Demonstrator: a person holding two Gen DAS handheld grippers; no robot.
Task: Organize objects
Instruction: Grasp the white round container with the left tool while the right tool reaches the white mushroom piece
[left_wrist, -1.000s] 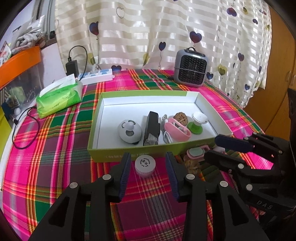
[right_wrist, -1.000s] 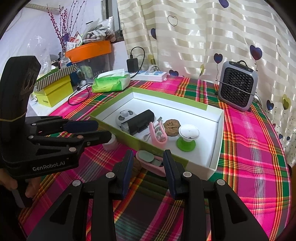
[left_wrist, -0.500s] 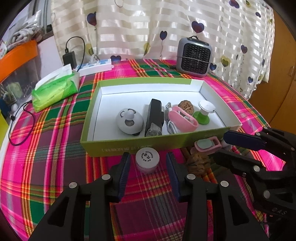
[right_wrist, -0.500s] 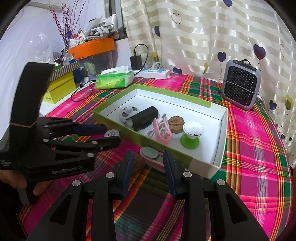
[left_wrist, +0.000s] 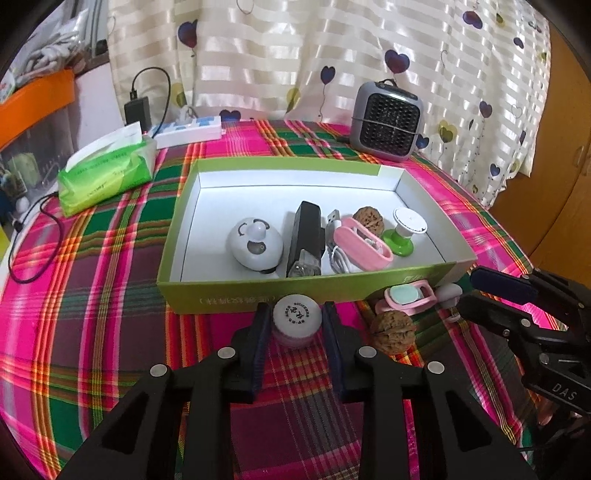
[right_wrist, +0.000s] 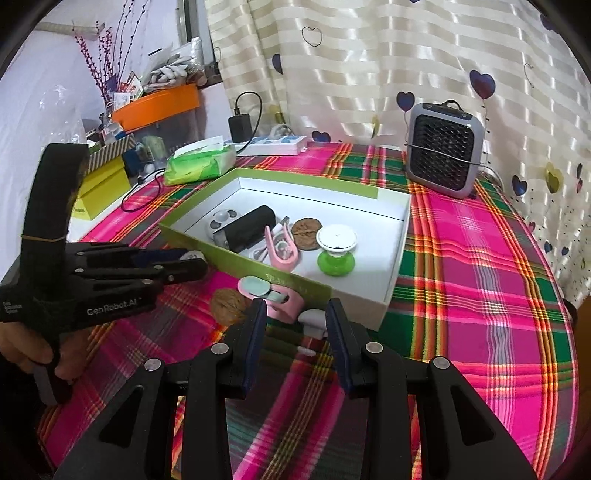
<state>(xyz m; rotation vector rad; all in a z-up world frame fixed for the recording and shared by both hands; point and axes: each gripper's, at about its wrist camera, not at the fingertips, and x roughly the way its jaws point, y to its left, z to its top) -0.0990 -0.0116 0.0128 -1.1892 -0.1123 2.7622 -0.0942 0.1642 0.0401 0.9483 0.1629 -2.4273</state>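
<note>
Tissues (left_wrist: 105, 175) in a green pack lie at the far left of the plaid bench (left_wrist: 81, 302), well apart from the work. Right of them the green box (left_wrist: 258, 290) already holds a white round gadget (left_wrist: 255, 242), a black block (left_wrist: 306, 236), a pink case (left_wrist: 365, 242), a walnut and a green-footed knob (left_wrist: 404, 230). Against the box's near wall stands a small white jar (left_wrist: 297, 319), and the left tool (left_wrist: 295, 325) has its fingers spread on either side of it, close to its flanks but, as far as can be seen, not yet pressing. Further right on the cloth lie a loose walnut (left_wrist: 393, 328) and a pink dispenser (right_wrist: 271, 297) with a pale grey piece beside it; the right tool (right_wrist: 295, 325) hovers just short of these with its fingers apart and nothing between them. The step in hand appears to be picking up the jar. Next, the left tool should squeeze on the jar's sides, lift it clear of the box wall and set it in the bare left part of the box; the round lid may slip if gripped too high.
</note>
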